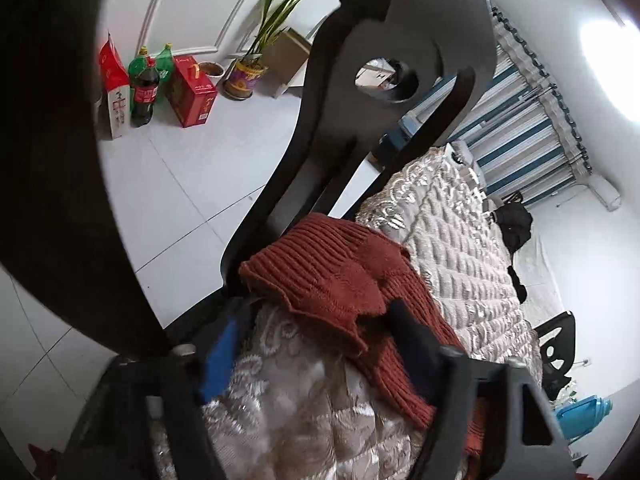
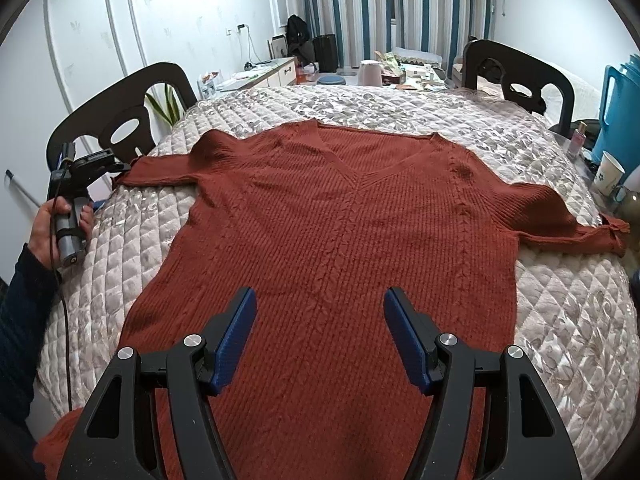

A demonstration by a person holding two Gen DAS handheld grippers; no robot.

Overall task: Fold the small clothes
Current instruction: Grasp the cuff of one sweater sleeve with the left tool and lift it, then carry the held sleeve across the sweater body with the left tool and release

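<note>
While dark chair backs (image 2: 120, 120) flank the quilted table (image 2: 560, 320), a ribbed rust sweater (image 2: 340, 240) lies flat; right gripper (image 2: 320, 320) gapes released, left gripper (image 1: 320, 336) spread around the sleeve cuff (image 1: 320, 280).

Left gripper (image 1: 316, 344): fingers spread apart, low in its own view.
Left hand (image 2: 56, 224): at the left edge of the right view, gripping the handle.
Right gripper (image 2: 320, 332): fingers wide apart, bottom centre.

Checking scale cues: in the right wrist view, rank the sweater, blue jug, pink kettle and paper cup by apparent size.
1. sweater
2. blue jug
3. and 4. pink kettle and paper cup look alike; the kettle sits farther away, so unranked.
</note>
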